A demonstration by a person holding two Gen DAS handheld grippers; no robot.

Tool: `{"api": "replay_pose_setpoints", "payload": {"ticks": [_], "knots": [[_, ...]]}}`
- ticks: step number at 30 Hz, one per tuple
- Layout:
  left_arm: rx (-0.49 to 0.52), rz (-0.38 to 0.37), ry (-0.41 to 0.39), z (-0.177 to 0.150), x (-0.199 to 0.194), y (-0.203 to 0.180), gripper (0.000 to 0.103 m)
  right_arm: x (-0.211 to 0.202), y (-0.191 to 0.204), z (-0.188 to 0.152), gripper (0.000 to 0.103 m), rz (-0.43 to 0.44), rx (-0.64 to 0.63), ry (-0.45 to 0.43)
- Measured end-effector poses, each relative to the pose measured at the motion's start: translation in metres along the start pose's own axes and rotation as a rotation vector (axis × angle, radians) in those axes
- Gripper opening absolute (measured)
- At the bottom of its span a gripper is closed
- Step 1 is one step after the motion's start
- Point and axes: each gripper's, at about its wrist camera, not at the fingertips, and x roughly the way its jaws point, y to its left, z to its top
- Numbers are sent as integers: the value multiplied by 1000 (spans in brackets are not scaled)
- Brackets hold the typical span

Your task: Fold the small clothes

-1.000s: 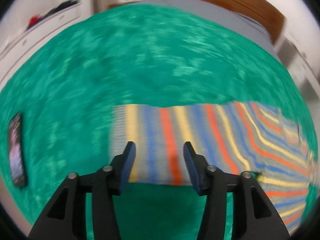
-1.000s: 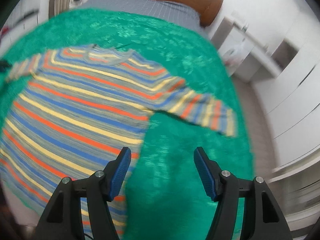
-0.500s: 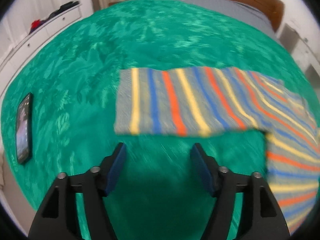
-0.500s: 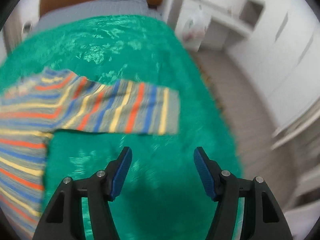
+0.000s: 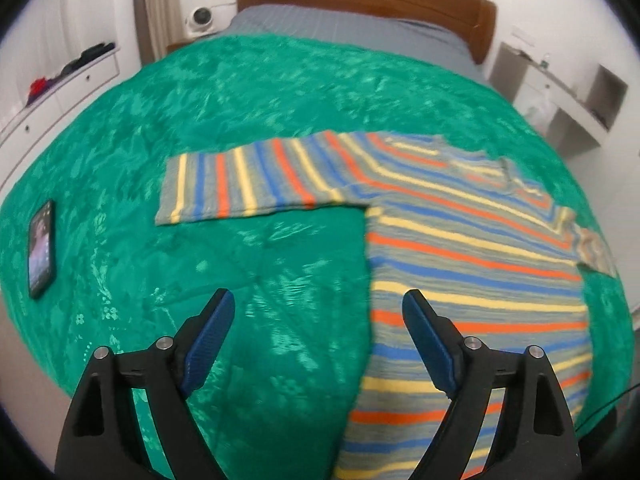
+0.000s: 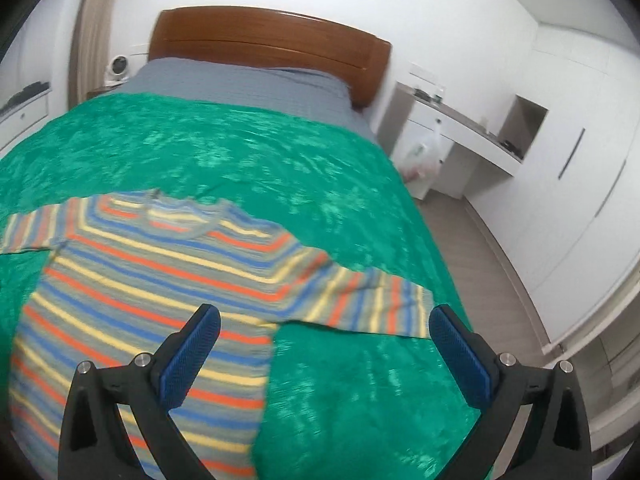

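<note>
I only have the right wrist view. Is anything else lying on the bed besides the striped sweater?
Observer: Yes, a phone lies near the left edge of the green bedspread, apart from the sweater.
Operator: Is the left tool holding anything?
Observer: No, the left tool is open and empty.
Operator: And the sweater's left sleeve?
Observer: The left sleeve lies flat, stretched straight out toward the phone's side.

Bright, even indoor light, soft sheen on the green bedspread (image 5: pixel 280 112), no hard shadows, slight motion blur smearing the striped sweater (image 6: pixel 132 280) in both views, strong fisheye bending, black vignette at the corners, gripper fingers sharp.
</note>
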Motion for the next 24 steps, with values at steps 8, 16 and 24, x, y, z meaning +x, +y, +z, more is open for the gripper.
{"api": "replay_pose_setpoints", "payload": {"ticks": [8,16,24], "knots": [[35,-24,-57,-7,-27,-21,95,-30,8,-3,103,14,-3,2],[49,-35,-57,-16,-37,-31,96,-48,12,-3,103,21,-17,-4],[57,-24,-58,-21,-42,-34,96,-54,16,-4,103,27,-18,-9]]}}
